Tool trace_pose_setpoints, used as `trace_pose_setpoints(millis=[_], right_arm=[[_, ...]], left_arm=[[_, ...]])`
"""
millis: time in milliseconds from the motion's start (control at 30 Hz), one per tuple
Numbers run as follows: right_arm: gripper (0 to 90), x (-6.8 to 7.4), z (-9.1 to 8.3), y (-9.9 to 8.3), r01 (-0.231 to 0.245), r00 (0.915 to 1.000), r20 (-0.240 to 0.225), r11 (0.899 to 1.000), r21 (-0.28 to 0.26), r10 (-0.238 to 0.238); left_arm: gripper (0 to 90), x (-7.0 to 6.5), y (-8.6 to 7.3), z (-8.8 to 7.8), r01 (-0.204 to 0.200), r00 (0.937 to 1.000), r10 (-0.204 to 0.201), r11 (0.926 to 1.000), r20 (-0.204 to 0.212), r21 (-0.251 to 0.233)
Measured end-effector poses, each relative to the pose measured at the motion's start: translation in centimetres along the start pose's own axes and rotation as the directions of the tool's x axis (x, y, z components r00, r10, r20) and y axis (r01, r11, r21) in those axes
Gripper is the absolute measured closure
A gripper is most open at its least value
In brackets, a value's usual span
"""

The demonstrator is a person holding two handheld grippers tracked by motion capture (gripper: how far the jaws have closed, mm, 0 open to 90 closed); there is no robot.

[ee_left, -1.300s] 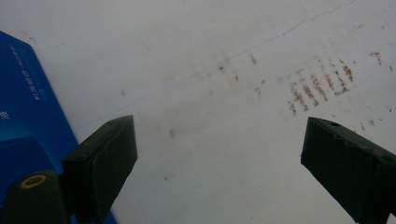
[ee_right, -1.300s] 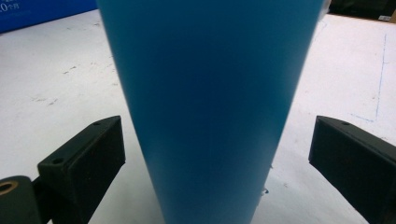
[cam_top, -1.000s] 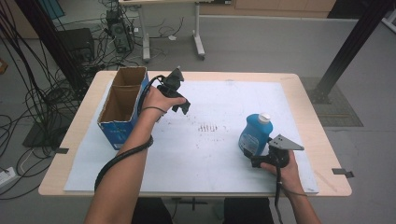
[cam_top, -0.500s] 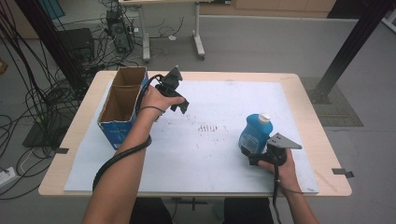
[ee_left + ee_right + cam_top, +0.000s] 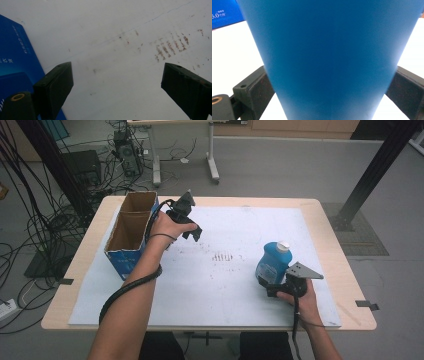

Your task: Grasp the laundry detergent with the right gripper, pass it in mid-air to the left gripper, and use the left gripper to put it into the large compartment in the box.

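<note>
A blue bottle (image 5: 271,264) with a white cap stands upright on the white sheet at the right. My right gripper (image 5: 268,285) is low at its base, near the table's front edge. In the right gripper view the blue bottle (image 5: 332,50) sits between the two jaws, and my right gripper (image 5: 332,83) presses on both of its sides. My left gripper (image 5: 193,233) hovers over the sheet beside an open cardboard box (image 5: 120,251). In the left gripper view my left gripper (image 5: 117,75) is open with nothing between its jaws, above the bare sheet.
The blue-sided box (image 5: 17,65) lies just left of the left jaws. Brown smudges (image 5: 222,256) mark the sheet's middle. The white sheet (image 5: 210,295) covers most of the wooden table (image 5: 332,235). Cables, desks and a black post stand on the floor beyond.
</note>
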State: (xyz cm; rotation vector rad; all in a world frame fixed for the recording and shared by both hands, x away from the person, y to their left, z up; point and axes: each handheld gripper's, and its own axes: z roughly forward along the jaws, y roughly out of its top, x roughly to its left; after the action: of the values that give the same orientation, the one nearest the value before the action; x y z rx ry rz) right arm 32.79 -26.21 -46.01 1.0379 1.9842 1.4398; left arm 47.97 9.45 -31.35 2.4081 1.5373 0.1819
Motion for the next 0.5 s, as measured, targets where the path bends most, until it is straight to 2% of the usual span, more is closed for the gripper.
trace_pose_setpoints(millis=[500], right_arm=[[3.6, -0.04, -0.05, 0.03, -0.005, 1.0000, -0.001, 1.000, 0.000, 0.005]], left_arm=[[11.0, -0.23, 0.08, -0.15, -0.002, 1.0000, 0.002, 1.0000, 0.000, -0.002]])
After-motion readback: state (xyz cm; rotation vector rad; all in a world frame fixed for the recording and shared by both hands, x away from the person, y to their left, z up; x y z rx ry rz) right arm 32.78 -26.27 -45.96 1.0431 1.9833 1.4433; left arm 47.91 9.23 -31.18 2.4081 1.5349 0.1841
